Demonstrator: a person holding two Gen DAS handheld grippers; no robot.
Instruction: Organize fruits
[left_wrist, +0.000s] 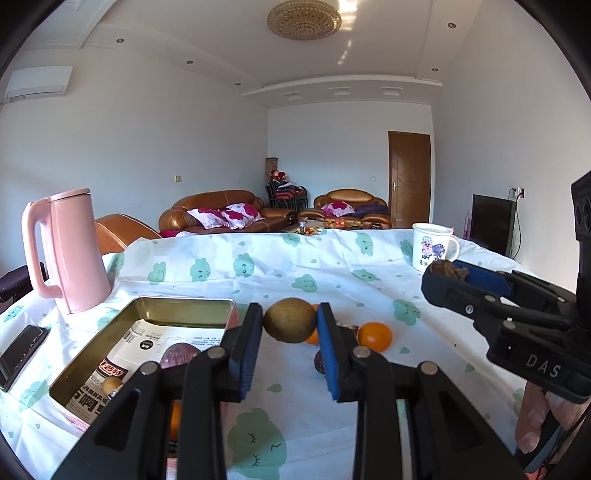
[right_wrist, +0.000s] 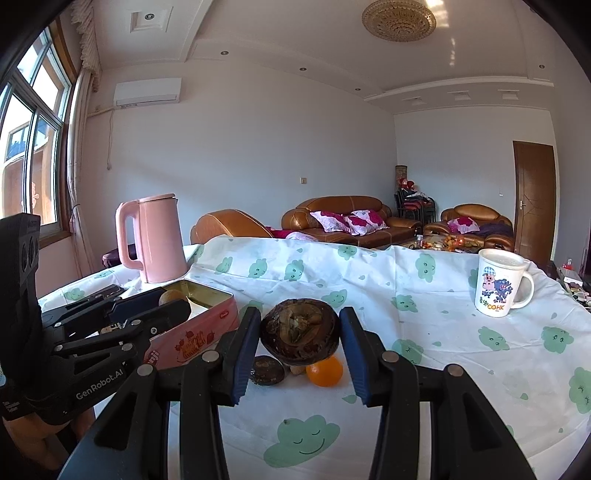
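We saw the worktop (right_wrist: 461, 369) draped in a white cloth with green cloud prints, its far edge running just behind the pink kettle (left_wrist: 70, 251) on the left and the cartoon mug (right_wrist: 498, 284) on the right, with the living room sofas (left_wrist: 221, 214) well beyond it. The broad middle and right of the cloth lay bare, leaving room between the mug and the loose fruit; a dark phone (left_wrist: 20, 356) lay near the left edge. Our left gripper (left_wrist: 290, 325) pinched a round brownish-green fruit (left_wrist: 290, 320) between its blue pads, held above the cloth just right of the tin. Our right gripper (right_wrist: 300, 334) pinched a dark, wrinkled brown fruit (right_wrist: 300, 332) the same way, raised above the loose pieces. Under it on the cloth sat an orange (right_wrist: 325, 371), a dark round fruit (right_wrist: 266, 370) beside it, and a small tan piece between them that we could not identify. The open pink tin (right_wrist: 207, 328) stood left of centre, near the kettle, its metal walls upright. Inside it lay printed paper (left_wrist: 147, 343), a purple fruit (left_wrist: 179, 355), a small tan fruit (left_wrist: 112, 385) and something orange partly hidden behind the left gripper's frame
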